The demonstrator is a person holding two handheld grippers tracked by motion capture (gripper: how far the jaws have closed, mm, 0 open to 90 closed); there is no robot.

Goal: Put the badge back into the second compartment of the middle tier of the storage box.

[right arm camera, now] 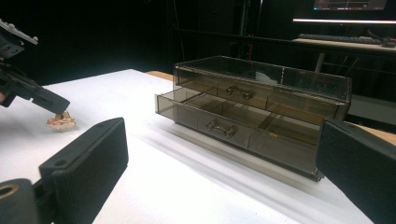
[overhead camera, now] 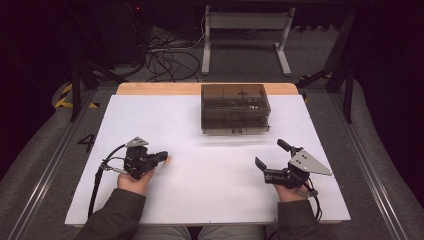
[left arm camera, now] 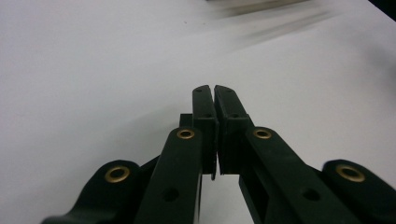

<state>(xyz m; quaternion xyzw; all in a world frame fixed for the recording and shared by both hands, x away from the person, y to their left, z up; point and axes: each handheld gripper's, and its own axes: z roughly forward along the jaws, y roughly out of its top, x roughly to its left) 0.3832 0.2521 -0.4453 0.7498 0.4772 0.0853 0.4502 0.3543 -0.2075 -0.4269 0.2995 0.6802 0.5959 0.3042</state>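
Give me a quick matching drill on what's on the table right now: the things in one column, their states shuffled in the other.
Things:
1. left gripper
2. right gripper
3. lower drawer
4. small pale object

States:
A. pulled partly out
B. jaws wide apart
C. lying on the white tabletop under black jaw tips
D. jaws closed together

Pairs: 1-D, 2-B, 3-A, 4-C

Wide bare stretch of white table [overhead camera: 210,190] lies between the left gripper [overhead camera: 162,159] and the right gripper [overhead camera: 270,155], nothing in the way. Ahead, the smoked drawer box [overhead camera: 235,108] blocks the far middle, its lower drawer [right arm camera: 224,126] jutting out. A small pale object [right arm camera: 60,122] sits at the left gripper's tip.
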